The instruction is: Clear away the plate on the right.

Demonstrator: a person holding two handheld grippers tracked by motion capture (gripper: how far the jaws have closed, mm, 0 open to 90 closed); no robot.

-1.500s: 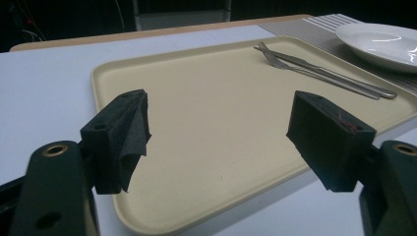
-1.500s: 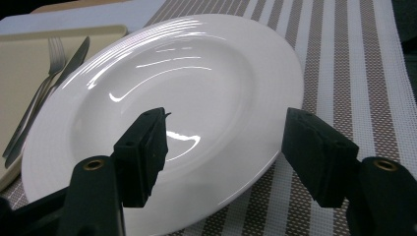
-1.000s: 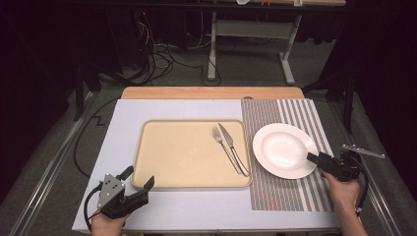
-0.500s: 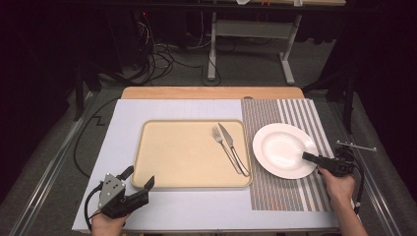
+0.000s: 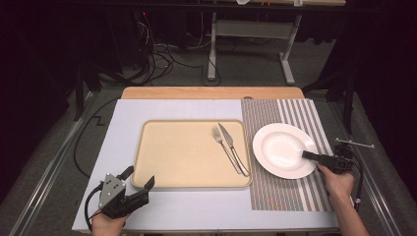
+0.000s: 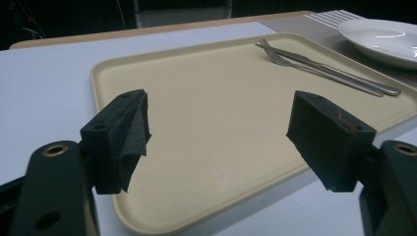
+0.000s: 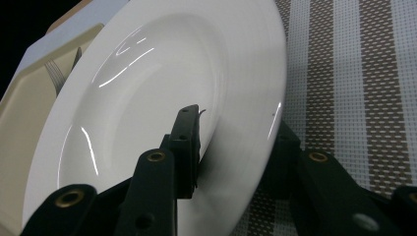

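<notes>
The round white ceramic plate (image 5: 284, 150) lay on the brown-and-white striped woven placemat (image 5: 305, 191) at the right of the table, just beside the beige rectangular plastic tray (image 5: 182, 157). The right gripper (image 5: 307, 155) had its two black jaws closed on the plate's right rim — in the right gripper view one jaw lay over the plate's (image 7: 147, 103) inner face and the other sat beneath the rim against the placemat (image 7: 354, 73). The left gripper (image 5: 137, 179) hovered at the tray's near left corner with its jaws spread wide and nothing between them, the tray (image 6: 221, 132) showing through the gap. A steel fork (image 5: 226, 147) and a steel table knife (image 5: 235, 150) lay side by side — touching or nearly so — at the tray's right end.
</notes>
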